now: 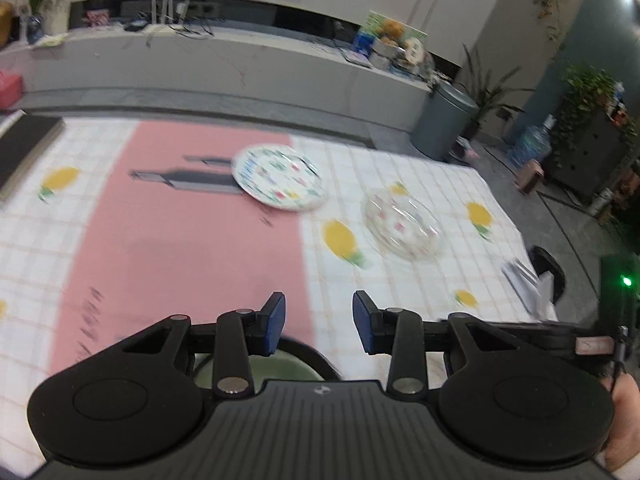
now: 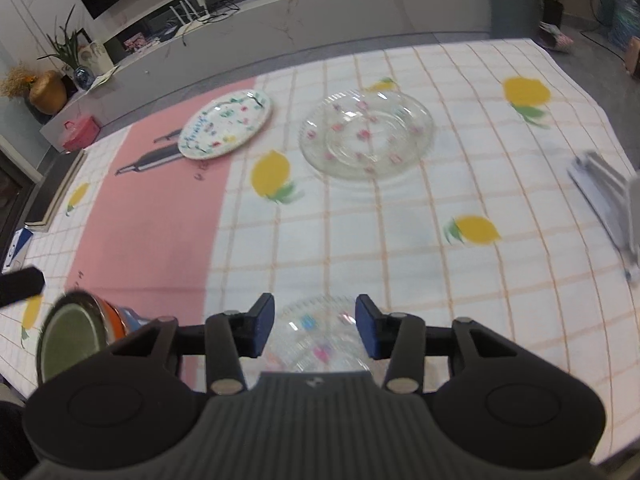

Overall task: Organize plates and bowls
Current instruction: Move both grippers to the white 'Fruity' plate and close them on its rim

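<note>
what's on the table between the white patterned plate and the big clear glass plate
No dish. In the right wrist view only tablecloth separates the white plate from the glass plate, with a printed lemon just in front.

No legible text, brand name or number is found in either view. Dark printed marks are seen on the pink band of the tablecloth [image 1: 180,240], and blue script-like strokes on the painted plate [image 2: 225,124], but both are too blurred to be read. A small round emblem is seen on the casing of the left hand-held gripper [image 1: 319,322] and the right hand-held gripper [image 2: 315,327], too small to be made out, and a green indicator light [image 1: 626,281] is lit at the right edge of the left wrist view.
</note>
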The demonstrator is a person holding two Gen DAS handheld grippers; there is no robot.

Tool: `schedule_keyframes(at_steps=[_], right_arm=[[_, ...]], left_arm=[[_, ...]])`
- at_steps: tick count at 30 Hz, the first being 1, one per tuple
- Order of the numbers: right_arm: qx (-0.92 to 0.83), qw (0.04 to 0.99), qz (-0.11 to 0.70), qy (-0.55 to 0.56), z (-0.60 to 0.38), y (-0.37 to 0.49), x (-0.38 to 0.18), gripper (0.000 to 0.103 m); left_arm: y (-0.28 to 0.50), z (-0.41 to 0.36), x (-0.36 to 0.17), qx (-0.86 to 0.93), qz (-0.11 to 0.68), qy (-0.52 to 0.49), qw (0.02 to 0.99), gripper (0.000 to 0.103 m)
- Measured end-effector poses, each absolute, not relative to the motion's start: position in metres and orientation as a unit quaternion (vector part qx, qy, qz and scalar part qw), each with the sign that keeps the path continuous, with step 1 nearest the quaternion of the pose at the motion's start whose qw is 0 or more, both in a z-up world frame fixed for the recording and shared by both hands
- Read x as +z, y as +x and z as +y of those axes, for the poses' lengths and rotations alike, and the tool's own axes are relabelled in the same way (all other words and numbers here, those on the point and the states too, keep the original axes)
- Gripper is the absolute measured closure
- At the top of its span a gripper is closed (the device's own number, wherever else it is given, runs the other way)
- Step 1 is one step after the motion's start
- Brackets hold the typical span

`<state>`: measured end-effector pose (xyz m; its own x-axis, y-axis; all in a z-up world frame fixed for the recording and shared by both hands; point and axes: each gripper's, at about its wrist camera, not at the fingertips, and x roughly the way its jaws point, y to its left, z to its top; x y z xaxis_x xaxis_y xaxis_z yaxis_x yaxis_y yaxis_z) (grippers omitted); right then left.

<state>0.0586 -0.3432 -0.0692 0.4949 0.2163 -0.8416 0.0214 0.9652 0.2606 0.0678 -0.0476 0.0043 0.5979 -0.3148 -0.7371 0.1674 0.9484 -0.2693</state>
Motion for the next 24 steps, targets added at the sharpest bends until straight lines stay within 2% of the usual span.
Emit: schedule_keyframes(at_steps=[8,12,20,24], right_arm=[[0.065,0.859,0.495,0.111,-0.313,0.114,-0.065,0.055],[0.069,0.859,0.497,0.104,-0.298,0.145,-0.068,0.055],[0.073,0.864,0.492,0.082,-0.276,0.208,-0.075,0.054],[0.07,0.864,0.491,0.086,-0.274,0.235,-0.082,0.054]], left_arm=[[0.126,-0.011,0.02,-0.097,0.402,-0.055,0.909,0.054],[0.156,-0.006,0.015,-0.122,0.403,-0.055,0.905,0.048],[0.216,-0.004,-0.004,-0.155,0.401,-0.021,0.903,0.047],[0.248,0.0,-0.024,-0.182,0.416,-0.045,0.89,0.047]])
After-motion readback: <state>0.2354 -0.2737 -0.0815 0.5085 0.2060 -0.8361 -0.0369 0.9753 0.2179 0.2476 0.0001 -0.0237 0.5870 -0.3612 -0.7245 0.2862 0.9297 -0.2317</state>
